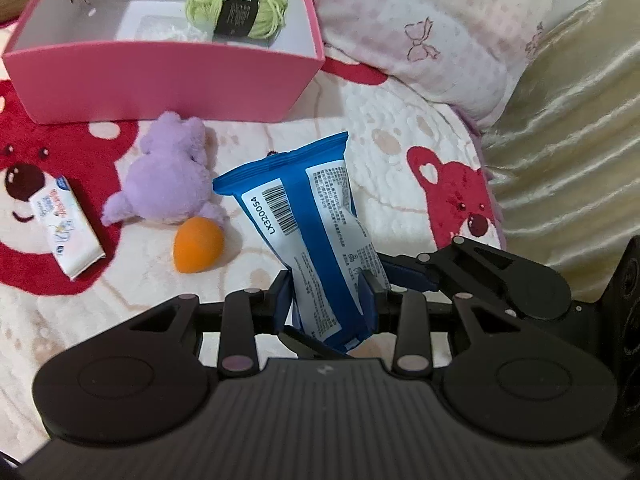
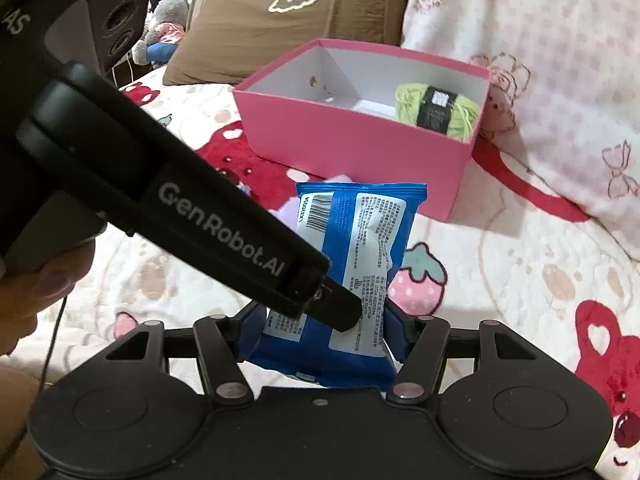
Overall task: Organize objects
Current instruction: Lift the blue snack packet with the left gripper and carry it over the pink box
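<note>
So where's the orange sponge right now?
In the left wrist view the orange sponge lies on the bear-print blanket, lower left of centre, right beside the purple plush toy and left of the blue packet.

Left claw [image 1: 326, 300]: matte black plastic, ribbed top plate with small embossed logo, two round hub housings either side of the plate, four link bars with dull silver pivot pins, dark blue finger pads. Right claw [image 2: 320, 340]: same build, same pins. Seen from the right wrist, the left unit's long black side body reads "GenRobot.AI" in grey lettering; behind that lettering, a thin black cable hangs by the hand [image 2: 60, 276].
</note>
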`<state>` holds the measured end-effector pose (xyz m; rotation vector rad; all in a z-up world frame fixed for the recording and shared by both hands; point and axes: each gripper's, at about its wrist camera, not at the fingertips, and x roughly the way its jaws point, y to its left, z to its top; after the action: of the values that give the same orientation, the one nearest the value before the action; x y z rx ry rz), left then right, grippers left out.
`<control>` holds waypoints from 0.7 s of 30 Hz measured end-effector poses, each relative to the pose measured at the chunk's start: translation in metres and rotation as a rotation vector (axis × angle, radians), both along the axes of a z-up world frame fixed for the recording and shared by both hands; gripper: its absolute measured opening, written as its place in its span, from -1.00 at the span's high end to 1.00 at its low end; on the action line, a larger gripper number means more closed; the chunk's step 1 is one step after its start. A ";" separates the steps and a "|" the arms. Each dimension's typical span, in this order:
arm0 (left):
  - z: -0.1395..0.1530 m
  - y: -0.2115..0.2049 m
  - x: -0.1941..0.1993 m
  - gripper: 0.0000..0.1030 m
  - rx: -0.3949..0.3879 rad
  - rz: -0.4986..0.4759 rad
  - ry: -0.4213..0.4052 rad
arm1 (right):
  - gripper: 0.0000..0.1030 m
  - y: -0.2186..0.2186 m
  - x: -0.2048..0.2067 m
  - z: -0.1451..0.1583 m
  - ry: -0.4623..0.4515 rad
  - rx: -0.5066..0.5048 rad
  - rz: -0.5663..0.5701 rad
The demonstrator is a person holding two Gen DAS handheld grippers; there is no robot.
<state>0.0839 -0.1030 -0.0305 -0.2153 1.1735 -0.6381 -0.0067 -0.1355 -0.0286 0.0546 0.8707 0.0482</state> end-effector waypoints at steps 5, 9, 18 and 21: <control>0.024 0.012 -0.003 0.34 -0.008 -0.021 -0.029 | -0.29 0.001 0.007 0.021 -0.028 0.024 -0.036; 0.038 0.031 0.005 0.33 -0.039 -0.037 -0.007 | -0.29 0.003 0.012 0.038 -0.038 0.052 -0.057; 0.064 0.060 0.015 0.33 -0.054 -0.010 -0.019 | -0.29 0.010 0.034 0.062 -0.067 0.132 -0.061; 0.067 0.067 0.018 0.33 -0.070 0.013 -0.033 | -0.29 0.010 0.040 0.069 -0.077 0.144 -0.065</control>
<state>0.1021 -0.0361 0.0362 -0.2705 1.1182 -0.6701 0.0336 -0.1255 0.0400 0.2142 0.7870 0.0522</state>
